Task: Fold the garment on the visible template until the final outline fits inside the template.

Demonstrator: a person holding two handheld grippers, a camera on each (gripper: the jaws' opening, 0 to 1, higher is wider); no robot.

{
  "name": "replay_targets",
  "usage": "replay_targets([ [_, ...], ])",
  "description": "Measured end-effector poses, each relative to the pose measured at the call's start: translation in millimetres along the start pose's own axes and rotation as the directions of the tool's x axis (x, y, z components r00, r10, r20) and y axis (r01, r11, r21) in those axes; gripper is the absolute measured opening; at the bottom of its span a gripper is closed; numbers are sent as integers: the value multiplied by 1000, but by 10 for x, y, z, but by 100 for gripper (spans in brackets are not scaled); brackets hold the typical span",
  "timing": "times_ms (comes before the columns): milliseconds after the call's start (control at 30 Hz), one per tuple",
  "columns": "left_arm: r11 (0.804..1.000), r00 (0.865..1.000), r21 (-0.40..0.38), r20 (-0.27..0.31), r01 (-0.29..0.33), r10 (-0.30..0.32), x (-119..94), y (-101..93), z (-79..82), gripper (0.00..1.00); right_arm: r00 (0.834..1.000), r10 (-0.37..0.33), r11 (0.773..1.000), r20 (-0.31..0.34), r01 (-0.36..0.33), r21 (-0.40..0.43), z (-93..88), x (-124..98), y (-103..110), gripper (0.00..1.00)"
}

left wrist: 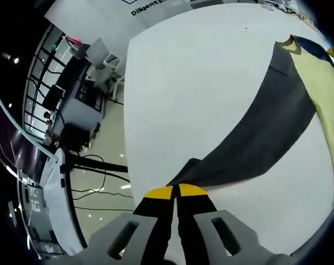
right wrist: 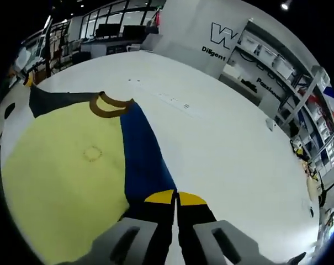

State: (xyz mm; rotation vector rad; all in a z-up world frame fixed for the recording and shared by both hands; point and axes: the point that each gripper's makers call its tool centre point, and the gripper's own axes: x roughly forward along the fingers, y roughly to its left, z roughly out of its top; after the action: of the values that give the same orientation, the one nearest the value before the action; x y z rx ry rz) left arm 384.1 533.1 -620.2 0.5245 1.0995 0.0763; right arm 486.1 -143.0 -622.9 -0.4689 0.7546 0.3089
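Observation:
A yellow shirt lies flat on the white table, with a brown collar, a dark grey sleeve and a blue sleeve. In the left gripper view the grey sleeve runs stretched from the yellow body down to my left gripper, whose yellow-tipped jaws are shut on the sleeve's end. My right gripper is shut on the end of the blue sleeve, low over the table. The grey sleeve also peeks out at the shirt's far side.
The table edge runs close to my left gripper, with floor, cables and equipment racks beyond it. Small printed marks lie on the table past the collar. White panels and shelves stand behind the table.

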Motion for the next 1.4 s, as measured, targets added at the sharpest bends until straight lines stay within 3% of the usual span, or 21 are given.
replay_targets([
  [300,1000,1000,25,-12,-8,9,53,41,31,4,998,-64,998,28,65,-19,128,106,-155,0],
  [500,999,999,28,-23,40,-40,-29,6,16,4,1000,-29,999,-1,29,26,82,179,-101,0],
  [567,997,996,22,-47,78,-77,-95,-35,-14,4,1000,-17,999,-7,17,34,71,180,-75,0],
  [700,992,991,-5,-41,128,-129,-231,-104,20,4,1000,-4,997,-4,4,79,70,151,-54,0],
  [1100,974,976,73,14,214,-216,-712,-500,374,4,999,34,995,9,-35,89,77,11,73,0],
  [1400,945,949,169,99,280,-298,-1090,-949,861,4,997,63,994,42,-67,82,108,-121,198,3],
])
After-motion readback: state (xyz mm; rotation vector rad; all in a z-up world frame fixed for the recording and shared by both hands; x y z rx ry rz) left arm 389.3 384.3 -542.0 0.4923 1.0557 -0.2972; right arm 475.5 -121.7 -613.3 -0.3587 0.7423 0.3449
